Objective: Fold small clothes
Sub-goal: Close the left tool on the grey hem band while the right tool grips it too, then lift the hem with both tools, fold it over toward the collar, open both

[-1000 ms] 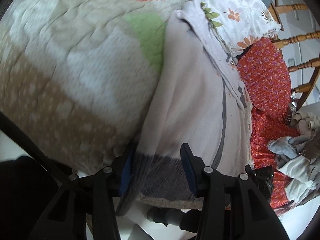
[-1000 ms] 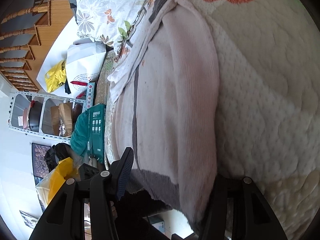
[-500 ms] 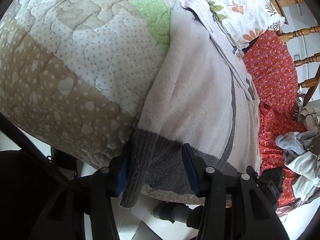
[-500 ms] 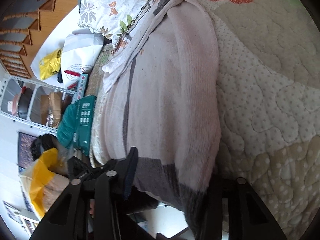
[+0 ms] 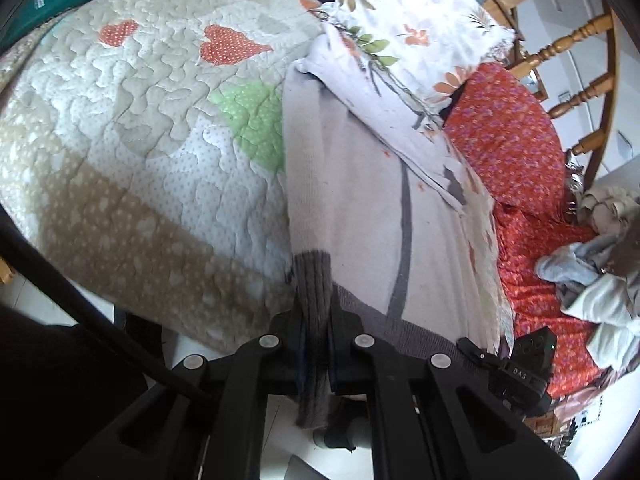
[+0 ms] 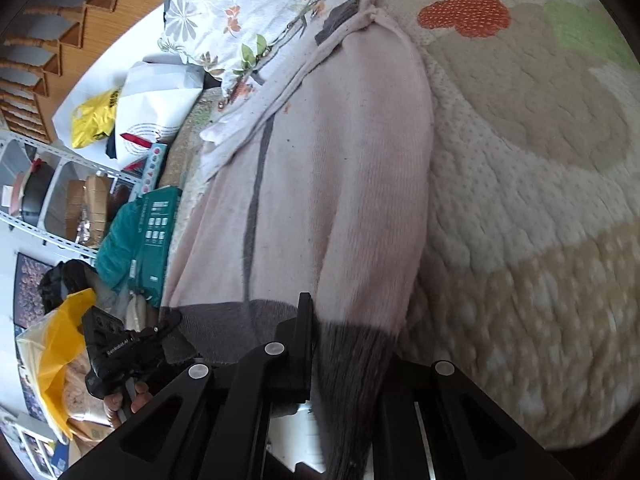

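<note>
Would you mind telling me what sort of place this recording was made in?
Most likely a lived-in bedroom or spare room at home: a heart-patterned quilt covers a bed, a floral pillow lies at its head, and cluttered storage shelves stand alongside.

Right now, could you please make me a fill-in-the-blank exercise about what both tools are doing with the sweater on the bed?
1. The left tool is shut on the ______ ribbed hem of the pale pink knitted sweater.
2. The right tool grips the same sweater's hem at the corner beside the ______ bed cover.
3. The orange patches on that cover are shaped like ______.
4. Down the sweater runs one thin grey ______.

Missing words: grey; quilted; hearts; stripe
</note>
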`<action>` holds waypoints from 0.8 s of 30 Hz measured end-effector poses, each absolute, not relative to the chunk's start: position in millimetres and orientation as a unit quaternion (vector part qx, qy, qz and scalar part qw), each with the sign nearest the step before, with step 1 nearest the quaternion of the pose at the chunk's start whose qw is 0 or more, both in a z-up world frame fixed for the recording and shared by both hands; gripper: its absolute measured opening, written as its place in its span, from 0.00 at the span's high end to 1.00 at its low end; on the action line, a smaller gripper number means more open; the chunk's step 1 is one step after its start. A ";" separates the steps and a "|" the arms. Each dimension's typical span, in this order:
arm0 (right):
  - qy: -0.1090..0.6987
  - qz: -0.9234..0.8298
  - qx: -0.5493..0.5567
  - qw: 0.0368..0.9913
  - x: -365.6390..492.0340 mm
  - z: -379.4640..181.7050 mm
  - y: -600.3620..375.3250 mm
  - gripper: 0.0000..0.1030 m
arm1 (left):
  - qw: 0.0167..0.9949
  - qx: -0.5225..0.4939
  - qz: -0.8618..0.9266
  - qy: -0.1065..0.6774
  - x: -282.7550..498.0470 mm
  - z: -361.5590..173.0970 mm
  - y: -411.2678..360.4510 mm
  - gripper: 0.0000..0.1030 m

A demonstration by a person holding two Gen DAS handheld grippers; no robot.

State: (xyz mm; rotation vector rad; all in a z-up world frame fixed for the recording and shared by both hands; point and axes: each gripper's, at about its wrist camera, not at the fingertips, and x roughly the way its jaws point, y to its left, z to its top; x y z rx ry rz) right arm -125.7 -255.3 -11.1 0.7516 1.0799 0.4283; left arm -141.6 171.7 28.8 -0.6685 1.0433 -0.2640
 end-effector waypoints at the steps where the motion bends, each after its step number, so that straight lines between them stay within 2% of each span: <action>1: 0.495 0.200 0.352 0.769 -132.0 -8.8 -258.6 0.93 | 0.805 -0.314 -0.126 0.487 -146.5 30.0 172.1 0.94; 13: 0.525 0.220 0.347 0.745 -173.5 -15.5 -258.4 0.92 | 0.792 -0.321 -0.127 0.503 -179.7 24.3 174.3 0.94; 24: 0.489 0.244 0.282 0.788 -113.4 48.0 -247.4 0.92 | 0.834 -0.291 -0.127 0.451 -97.8 73.1 169.0 0.93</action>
